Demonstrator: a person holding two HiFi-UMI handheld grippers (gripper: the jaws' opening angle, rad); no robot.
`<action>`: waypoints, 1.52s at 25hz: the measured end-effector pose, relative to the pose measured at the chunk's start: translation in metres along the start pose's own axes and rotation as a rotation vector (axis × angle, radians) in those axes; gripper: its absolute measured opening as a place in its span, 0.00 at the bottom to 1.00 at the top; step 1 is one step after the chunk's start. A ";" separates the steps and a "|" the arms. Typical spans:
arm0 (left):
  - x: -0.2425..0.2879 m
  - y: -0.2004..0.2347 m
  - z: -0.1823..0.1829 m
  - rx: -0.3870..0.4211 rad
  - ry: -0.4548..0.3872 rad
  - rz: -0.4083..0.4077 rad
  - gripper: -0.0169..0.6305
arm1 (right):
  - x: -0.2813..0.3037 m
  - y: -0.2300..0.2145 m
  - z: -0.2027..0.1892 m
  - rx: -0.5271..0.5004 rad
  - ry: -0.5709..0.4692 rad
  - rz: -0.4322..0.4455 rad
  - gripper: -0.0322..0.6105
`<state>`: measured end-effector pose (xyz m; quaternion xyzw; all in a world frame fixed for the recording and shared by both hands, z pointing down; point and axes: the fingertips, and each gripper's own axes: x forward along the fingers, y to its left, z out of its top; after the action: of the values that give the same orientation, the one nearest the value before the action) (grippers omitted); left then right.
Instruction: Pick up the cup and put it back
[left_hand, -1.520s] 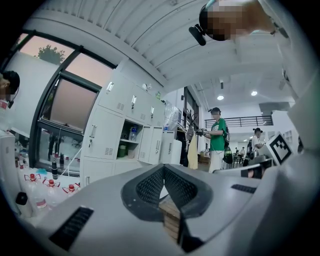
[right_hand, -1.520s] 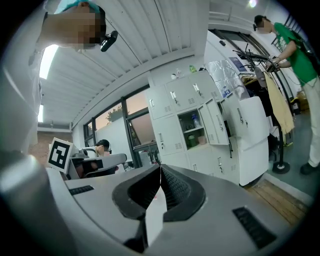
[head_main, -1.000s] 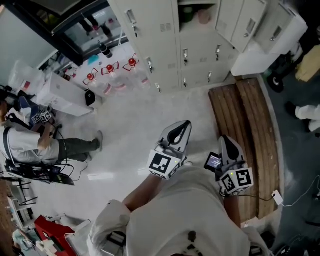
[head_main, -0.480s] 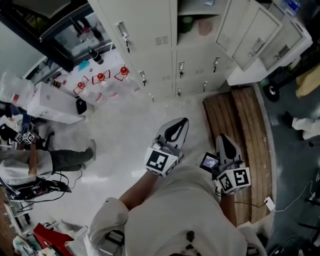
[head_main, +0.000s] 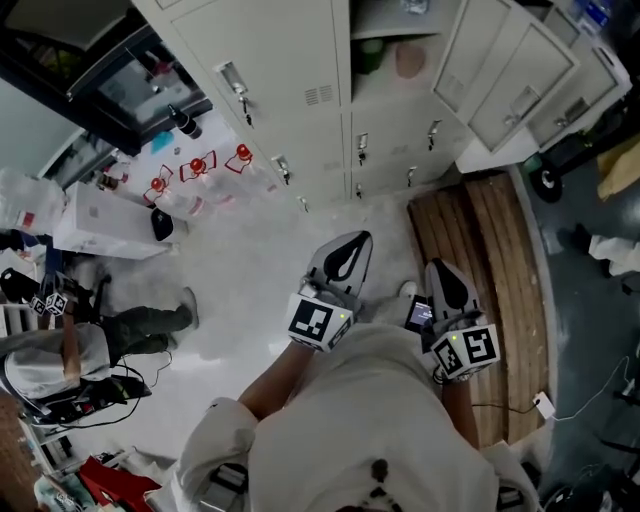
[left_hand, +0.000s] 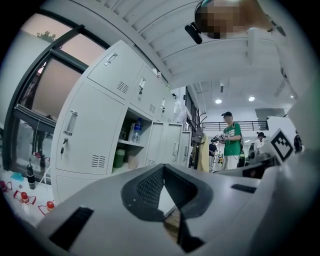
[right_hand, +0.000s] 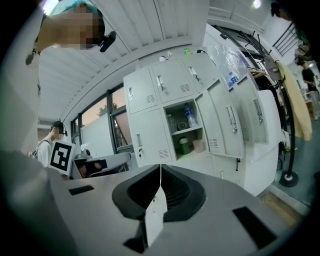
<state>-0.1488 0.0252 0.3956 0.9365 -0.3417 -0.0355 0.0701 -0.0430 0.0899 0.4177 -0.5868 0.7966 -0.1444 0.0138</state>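
Note:
An open locker compartment (head_main: 392, 28) holds a green cup (head_main: 368, 55) and a pink cup (head_main: 408, 60). In the left gripper view the green cup (left_hand: 119, 158) and pink cup (left_hand: 132, 161) stand on the shelf below a water bottle (left_hand: 136, 131). The right gripper view shows the same green cup (right_hand: 184, 145), pink cup (right_hand: 198, 145) and bottle (right_hand: 189, 116). My left gripper (head_main: 350, 248) and right gripper (head_main: 441, 272) are held near my chest, well short of the locker. Both are shut and empty: left gripper (left_hand: 162, 168), right gripper (right_hand: 160, 167).
The locker's open door (head_main: 505, 70) swings out to the right. A wooden pallet (head_main: 490, 250) lies on the floor at the right. Red-capped bottles (head_main: 197, 165) stand by the lockers at the left. A person (head_main: 80, 340) is at the far left; another in green (left_hand: 231, 145) stands farther off.
The lockers have drawn nearer and slid down in the head view. Both grippers stay shut, shifting slightly upward and left. The person at the left has shifted.

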 end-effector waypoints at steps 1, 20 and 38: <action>0.003 0.002 0.000 -0.002 0.004 0.007 0.04 | 0.005 -0.004 0.000 0.001 0.006 0.002 0.09; 0.143 0.023 0.005 0.038 -0.005 0.294 0.04 | 0.108 -0.132 0.043 -0.066 0.080 0.298 0.09; 0.277 0.065 -0.023 0.063 0.015 0.427 0.04 | 0.149 -0.193 0.064 -0.117 0.125 0.496 0.09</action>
<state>0.0241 -0.1998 0.4235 0.8447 -0.5330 -0.0024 0.0492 0.1032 -0.1154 0.4258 -0.3631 0.9225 -0.1261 -0.0346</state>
